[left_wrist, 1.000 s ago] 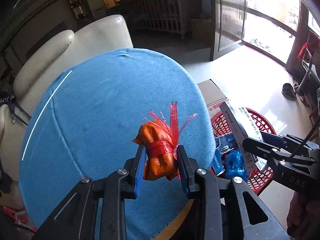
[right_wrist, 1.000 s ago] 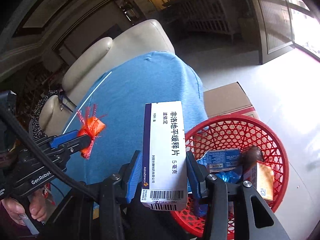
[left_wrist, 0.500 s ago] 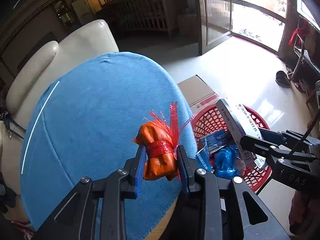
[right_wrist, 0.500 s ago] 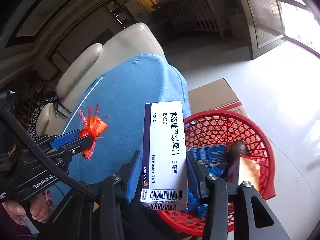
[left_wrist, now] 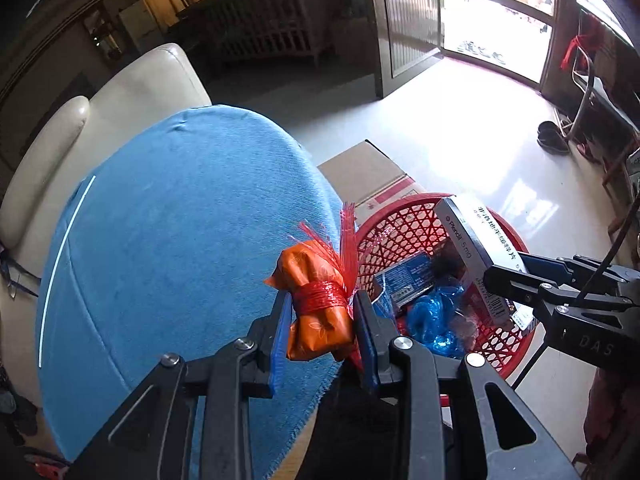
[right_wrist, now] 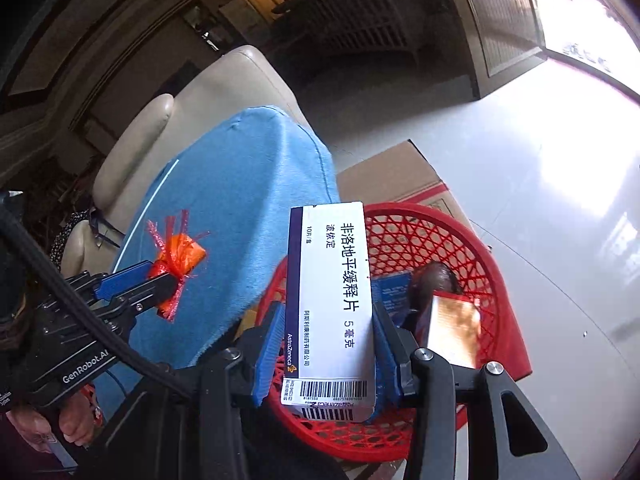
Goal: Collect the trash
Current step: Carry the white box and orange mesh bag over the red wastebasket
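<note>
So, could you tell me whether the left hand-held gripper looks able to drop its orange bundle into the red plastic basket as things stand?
Probably yes. The left hand-held gripper, shut on the orange bundle tied with red netting, sits beside the open-topped red plastic basket; only the right hand-held gripper and its white medicine box crowd the far side.

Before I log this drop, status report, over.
Left gripper shut on orange bundle. Right gripper shut on medicine box, above red basket. Nothing blocking.

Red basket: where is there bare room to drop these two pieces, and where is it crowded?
The red basket has bare mesh along its far wall, nearest the cardboard box. The near half is crowded: blue bag, blue packet, copper box. The blue cloth is wide open beyond the left tool.
</note>
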Demonstrator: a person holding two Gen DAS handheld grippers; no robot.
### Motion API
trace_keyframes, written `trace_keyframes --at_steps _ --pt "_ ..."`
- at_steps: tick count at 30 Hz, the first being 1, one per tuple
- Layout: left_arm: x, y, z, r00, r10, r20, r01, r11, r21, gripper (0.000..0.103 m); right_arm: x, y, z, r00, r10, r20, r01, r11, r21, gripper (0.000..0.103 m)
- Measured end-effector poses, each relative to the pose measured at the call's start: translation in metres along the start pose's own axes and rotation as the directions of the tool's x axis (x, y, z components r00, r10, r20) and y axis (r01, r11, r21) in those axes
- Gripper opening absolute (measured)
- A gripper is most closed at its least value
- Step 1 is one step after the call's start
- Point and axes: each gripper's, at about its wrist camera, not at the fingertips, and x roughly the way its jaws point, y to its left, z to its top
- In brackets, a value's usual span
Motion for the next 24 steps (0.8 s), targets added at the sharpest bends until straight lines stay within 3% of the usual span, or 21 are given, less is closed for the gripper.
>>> trace_keyframes --at_steps 24 --pt "0.033 -0.043 0.014 0.998 -0.041 -0.050 0.045 0.996 0.072 0.033 -0.008 -0.057 -0.008 0.997 -0.064 -0.041 0.068 0.992 0.104 0.046"
